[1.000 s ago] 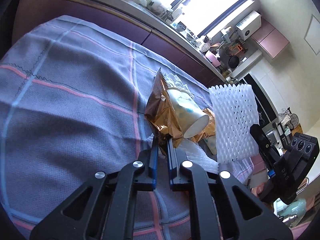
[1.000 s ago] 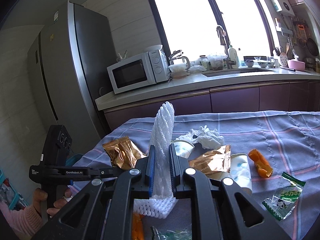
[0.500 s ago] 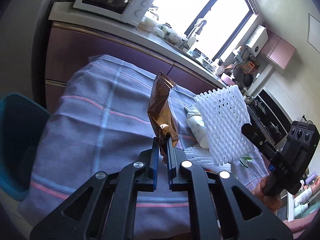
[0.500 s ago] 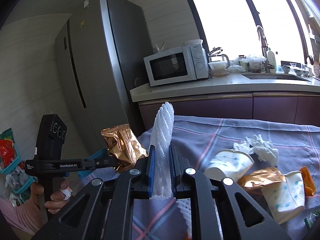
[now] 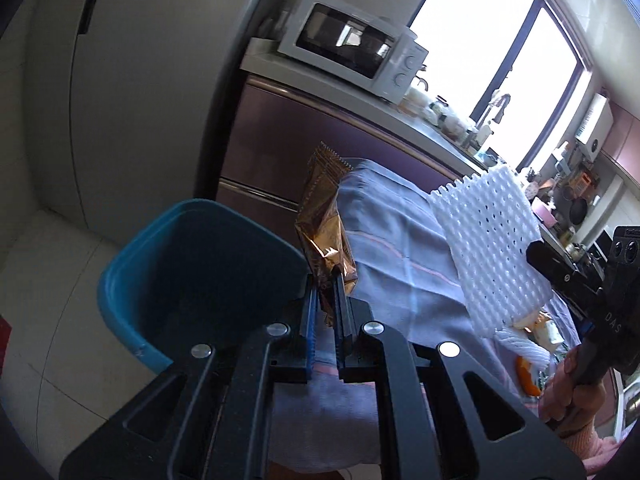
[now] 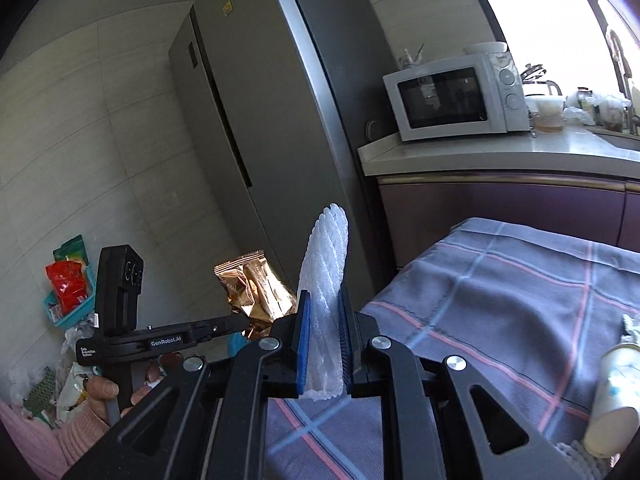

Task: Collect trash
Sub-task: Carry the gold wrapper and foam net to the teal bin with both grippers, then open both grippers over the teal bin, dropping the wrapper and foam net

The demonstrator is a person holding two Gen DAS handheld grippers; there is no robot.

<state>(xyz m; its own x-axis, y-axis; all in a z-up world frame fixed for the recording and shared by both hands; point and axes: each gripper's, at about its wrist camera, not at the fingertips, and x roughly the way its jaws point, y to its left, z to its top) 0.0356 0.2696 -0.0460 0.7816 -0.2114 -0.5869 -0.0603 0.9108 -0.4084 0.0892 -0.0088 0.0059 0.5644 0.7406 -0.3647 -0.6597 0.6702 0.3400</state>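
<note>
My left gripper is shut on a crumpled golden-brown snack wrapper, which stands upright past the table's left end, beside the rim of a blue bin on the floor. My right gripper is shut on a white foam net sleeve, held upright over the table's left edge. The left wrist view shows that foam net as a broad white mesh sheet to the right. The wrapper also shows in the right wrist view, left of the foam net.
The table carries a grey-blue checked cloth. A paper cup lies at its right, with orange peel and other litter nearby. A tall grey fridge and a counter with a microwave stand behind. Bagged clutter sits on the floor at left.
Both grippers have swung left off the table's middle with the wrapper and foam net. The blue bin has come into full view under the left gripper. The cups and litter slid to the right.
</note>
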